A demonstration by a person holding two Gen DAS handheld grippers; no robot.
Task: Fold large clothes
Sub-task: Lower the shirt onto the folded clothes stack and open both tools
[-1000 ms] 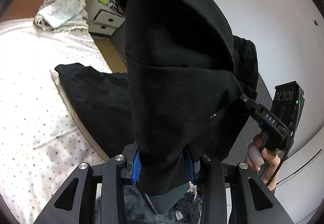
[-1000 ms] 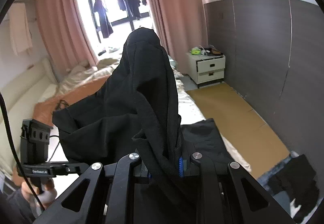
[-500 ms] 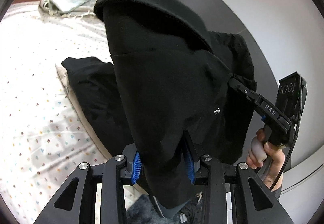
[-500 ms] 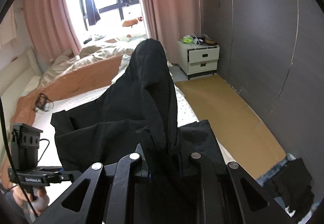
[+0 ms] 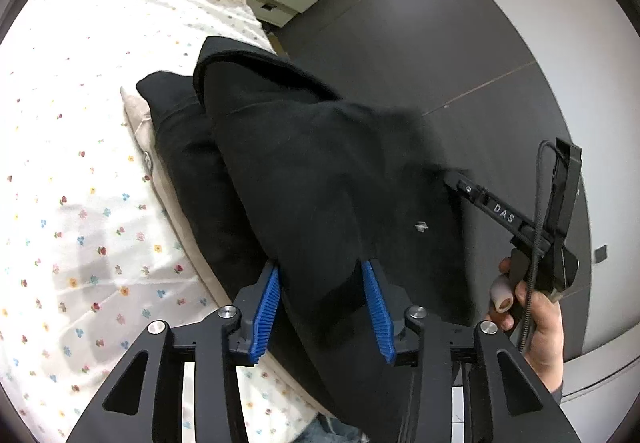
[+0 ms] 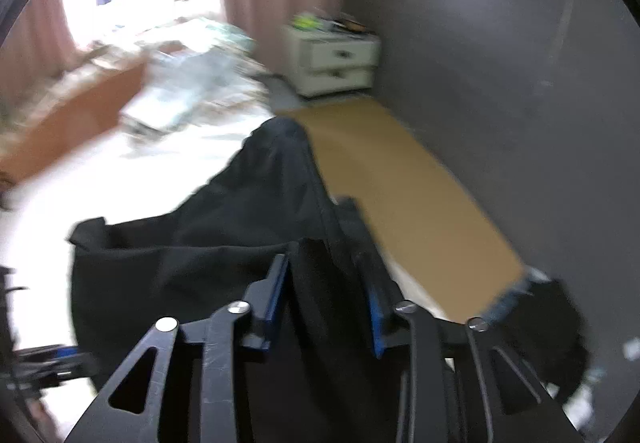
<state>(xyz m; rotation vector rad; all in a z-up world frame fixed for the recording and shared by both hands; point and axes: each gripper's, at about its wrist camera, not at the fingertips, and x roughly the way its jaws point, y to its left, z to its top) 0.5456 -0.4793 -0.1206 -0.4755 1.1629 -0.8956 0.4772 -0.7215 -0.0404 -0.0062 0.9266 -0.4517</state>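
Lowered since a second ago, the black garment now slopes down toward the floral bed instead of hanging tall in front of both cameras; its far end lies along the mattress edge. Each corner is pinched so the cloth stays spread for laying flat, I judge; the left hand-held gripper clamps a bunch between its blue pads; the right hand-held gripper likewise grips a fold, though that view is blurred. Beyond, a white bedside drawer unit stands shut, clutter on top.
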